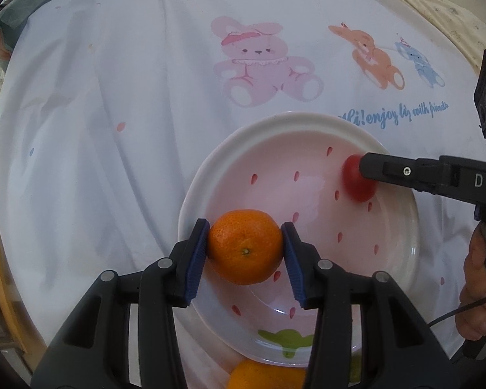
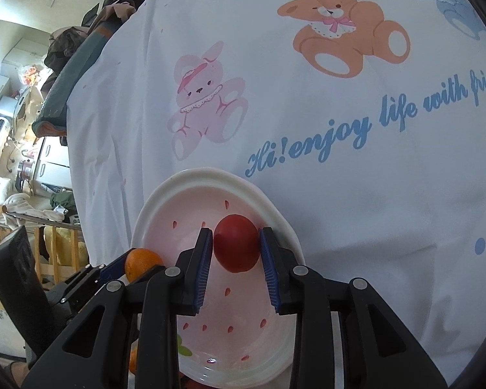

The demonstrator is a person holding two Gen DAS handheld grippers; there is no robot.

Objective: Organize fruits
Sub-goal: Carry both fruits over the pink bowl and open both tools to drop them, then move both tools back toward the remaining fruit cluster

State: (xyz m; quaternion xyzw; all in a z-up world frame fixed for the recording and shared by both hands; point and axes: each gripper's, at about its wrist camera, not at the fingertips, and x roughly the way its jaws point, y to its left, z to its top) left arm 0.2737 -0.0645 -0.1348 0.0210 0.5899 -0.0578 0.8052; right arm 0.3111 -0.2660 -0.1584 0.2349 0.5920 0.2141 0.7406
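A white plate with a pink strawberry pattern point(image 1: 275, 120) lies on the printed bedsheet. Over the plate's left side my left gripper point(image 1: 245, 227) is shut on an orange mandarin point(image 1: 244, 246), with a blue pad pressing each side. The right wrist view shows that mandarin point(image 2: 142, 262) at its lower left. My right gripper point(image 2: 236, 231) is shut on a red tomato point(image 2: 236, 243) low over the plate's point(image 2: 191, 175) far right rim. In the left wrist view the tomato point(image 1: 356, 181) sits half hidden behind one black finger point(image 1: 388, 170).
A second mandarin point(image 1: 262, 376) lies just past the plate's near rim, beside something green point(image 1: 354, 369). The white sheet with cartoon bears point(image 2: 346, 32) spreads beyond the plate. A person's hand point(image 1: 476, 291) holds the right tool. Room clutter point(image 2: 22, 129) lies off the sheet's left edge.
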